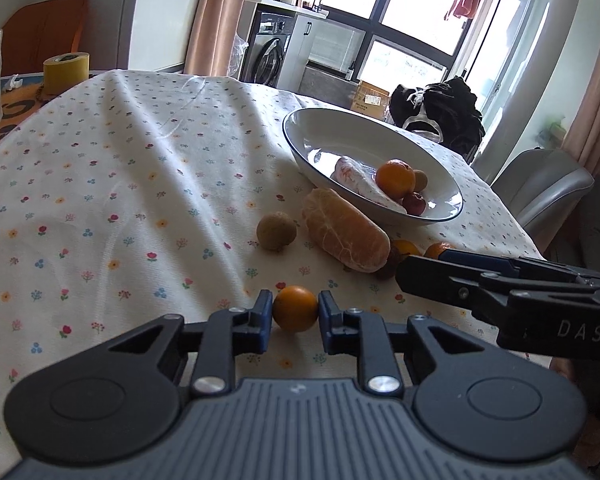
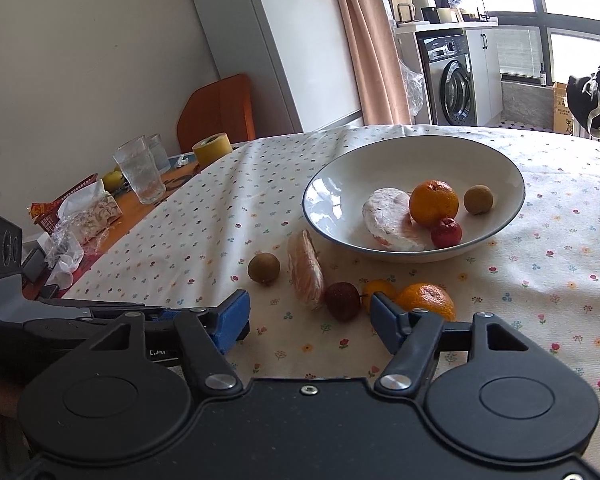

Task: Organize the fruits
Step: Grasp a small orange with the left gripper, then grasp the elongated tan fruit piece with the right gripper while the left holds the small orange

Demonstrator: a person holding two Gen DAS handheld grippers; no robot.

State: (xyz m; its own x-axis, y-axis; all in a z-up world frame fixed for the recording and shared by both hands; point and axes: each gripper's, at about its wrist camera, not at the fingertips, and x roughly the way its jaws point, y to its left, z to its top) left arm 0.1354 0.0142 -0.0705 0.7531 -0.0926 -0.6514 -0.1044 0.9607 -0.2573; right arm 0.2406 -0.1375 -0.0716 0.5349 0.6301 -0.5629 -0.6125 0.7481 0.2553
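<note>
Our left tongs [image 1: 295,309] are clamped across the widest part of a small orange [image 1: 295,308] low over the surface [image 1: 100,200], light, firm, smooth-skinned and apt to roll, while our right tongs [image 2: 310,320] stand apart, empty, near the bowl [image 2: 340,168].

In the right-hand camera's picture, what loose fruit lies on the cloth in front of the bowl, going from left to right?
Small brown fruit → peeled citrus segment → dark red fruit → small orange, partly behind a blue tong tip → bigger orange. The white bowl sits behind them.
</note>
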